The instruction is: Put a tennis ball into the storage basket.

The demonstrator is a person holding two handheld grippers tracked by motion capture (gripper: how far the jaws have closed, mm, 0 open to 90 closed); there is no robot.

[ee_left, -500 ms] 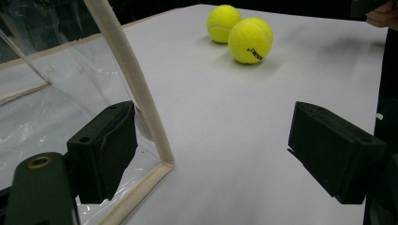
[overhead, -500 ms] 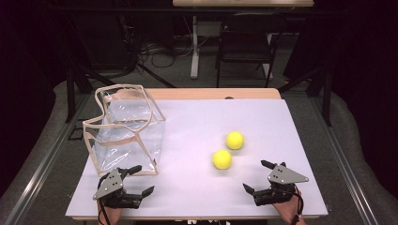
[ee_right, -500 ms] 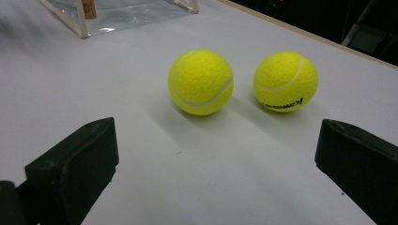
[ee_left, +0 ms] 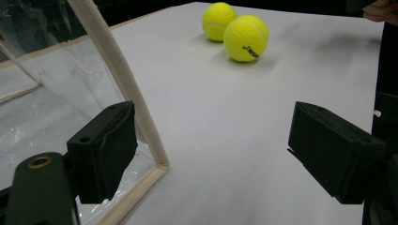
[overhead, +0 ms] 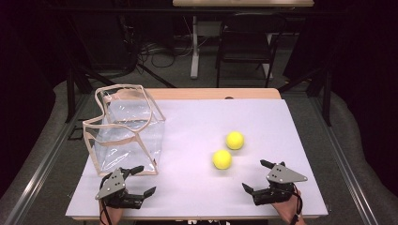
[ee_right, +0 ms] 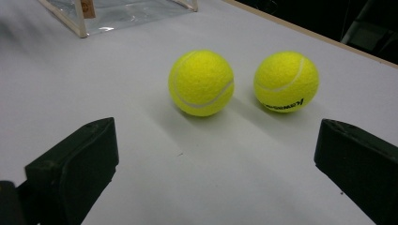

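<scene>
Left gripper [overhead: 143,180] – edged slightly right and forward along near table edge; upper jaw tip now just beside near corner of clear bag [overhead: 126,132], close to its trim. Jaw spread unchanged in kind – wide apart, nothing between them.

Right gripper [overhead: 258,176] – small shift, barely measurable, perhaps slightly toward centre. Jaws likewise spread wide.

No other visible difference between the two moments.

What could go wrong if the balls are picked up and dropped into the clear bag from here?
The two tennis balls sit close together, so the open right gripper may knock one rolling. The clear bag has a crumpled, sagging rim and could fold or tip. The left gripper is beside the bag's corner and could snag it.
</scene>
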